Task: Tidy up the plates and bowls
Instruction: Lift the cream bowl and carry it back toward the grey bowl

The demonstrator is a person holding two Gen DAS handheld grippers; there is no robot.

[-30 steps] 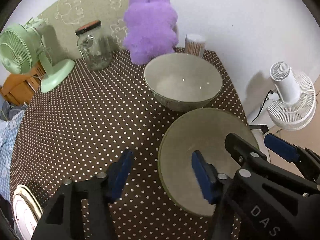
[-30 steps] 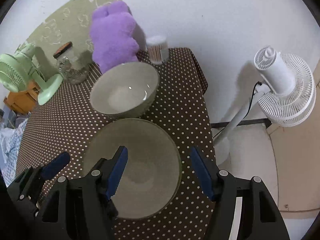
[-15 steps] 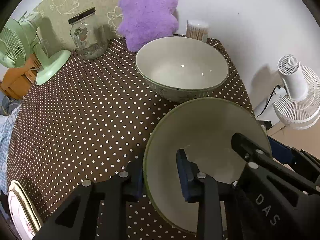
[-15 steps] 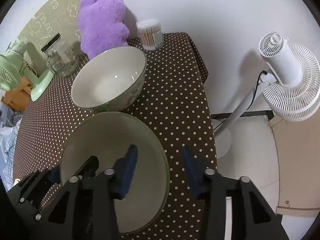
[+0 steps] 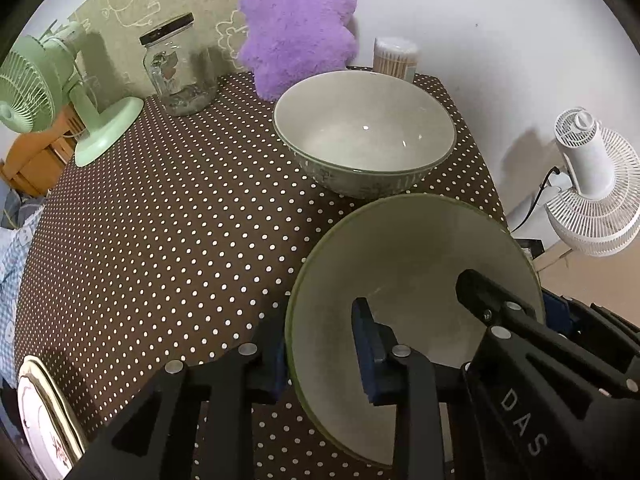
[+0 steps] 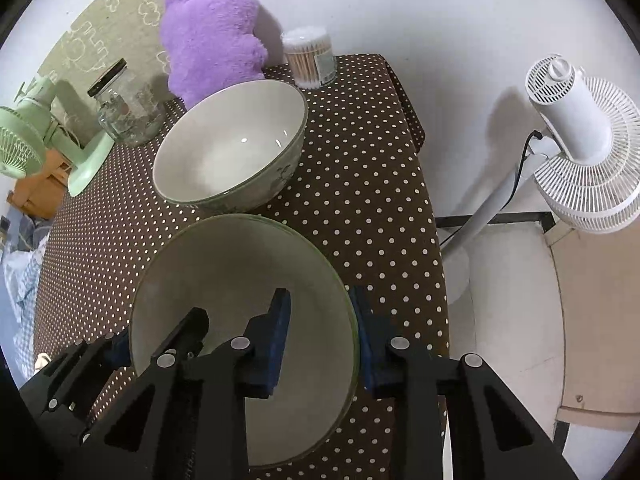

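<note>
A large grey-green bowl (image 5: pixel 404 256) sits close to me on the brown dotted tablecloth (image 5: pixel 168 216). My left gripper (image 5: pixel 320 348) is shut on its left rim, one pad inside and one outside. My right gripper (image 6: pixel 320 328) is shut on its right rim (image 6: pixel 348 312) the same way. The bowl also shows in the right wrist view (image 6: pixel 236 280). A second bowl (image 5: pixel 364 132) of the same kind stands just behind it, also in the right wrist view (image 6: pixel 232 148). A plate (image 5: pixel 44 420) lies at the table's near left edge.
A purple plush toy (image 5: pixel 296 20), a glass jar (image 5: pixel 176 68) and a cotton swab tub (image 5: pixel 394 58) stand at the back. A green desk fan (image 5: pixel 44 92) is at the far left. A white floor fan (image 6: pixel 576 152) stands beyond the table's right edge (image 6: pixel 432 216).
Both grippers moved in over the near bowl and closed from wide open onto its opposite rims. The bowl now looks slightly raised and nearer the cameras.
</note>
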